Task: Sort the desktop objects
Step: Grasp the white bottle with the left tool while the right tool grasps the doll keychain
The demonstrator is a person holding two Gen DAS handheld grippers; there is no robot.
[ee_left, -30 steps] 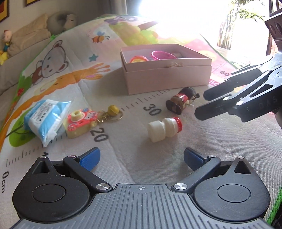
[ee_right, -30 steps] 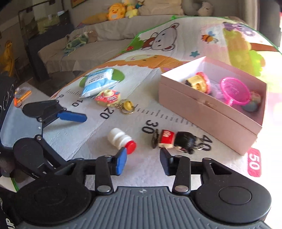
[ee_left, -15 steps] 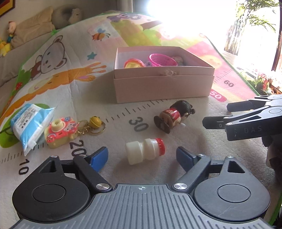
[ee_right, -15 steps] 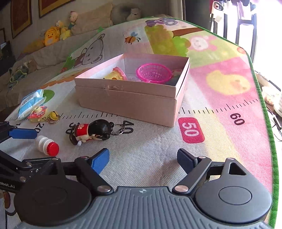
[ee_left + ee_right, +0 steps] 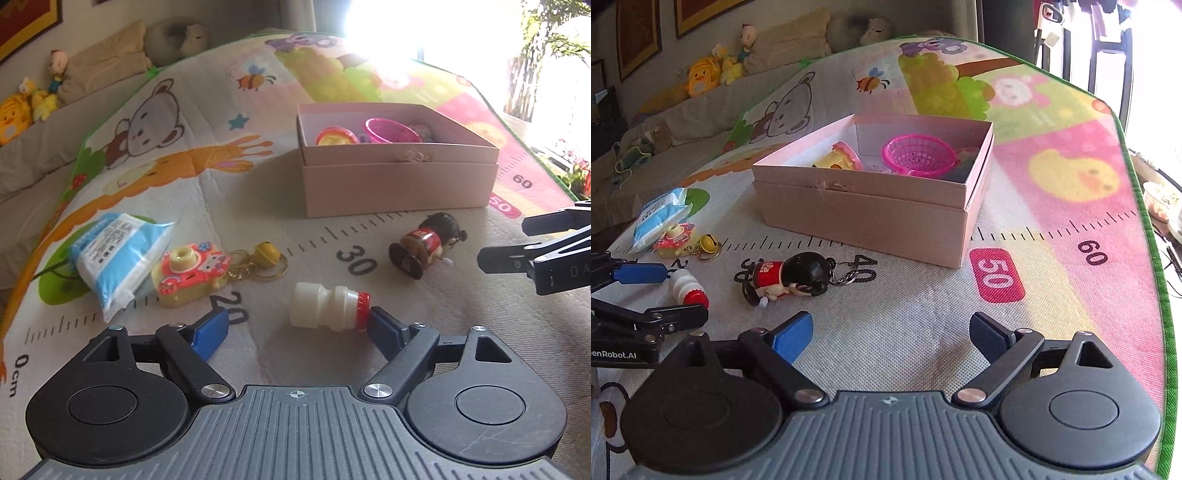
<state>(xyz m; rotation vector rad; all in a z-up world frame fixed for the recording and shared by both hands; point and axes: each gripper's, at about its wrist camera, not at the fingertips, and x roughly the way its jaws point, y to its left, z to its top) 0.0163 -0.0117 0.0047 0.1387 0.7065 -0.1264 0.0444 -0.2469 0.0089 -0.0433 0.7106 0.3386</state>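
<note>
A small white bottle with a red cap [image 5: 325, 306] lies on its side on the play mat between the fingers of my left gripper [image 5: 299, 326]. Its cap is right at the right-hand pad, and the left pad stands clear as the jaws are opening. In the right wrist view the bottle [image 5: 685, 286] shows between the same fingers. My right gripper [image 5: 891, 332] hovers over bare mat in front of the pink box [image 5: 868, 214], its jaws opening with nothing between them. A doll keychain [image 5: 790, 277] lies just ahead of it to the left.
The box holds a pink basket [image 5: 918, 155] and a yellow-pink toy [image 5: 842, 158]. Left of the bottle lie a pink toy camera [image 5: 188, 273], a yellow bell keychain [image 5: 267, 254] and a blue tissue pack [image 5: 114, 254]. The mat's green edge [image 5: 1160, 280] runs along the right.
The bottle has come in between the left fingers, which narrowed around it. The right gripper's jaws spread from a narrow gap to wide, and its view swung from the bottle towards the box.
</note>
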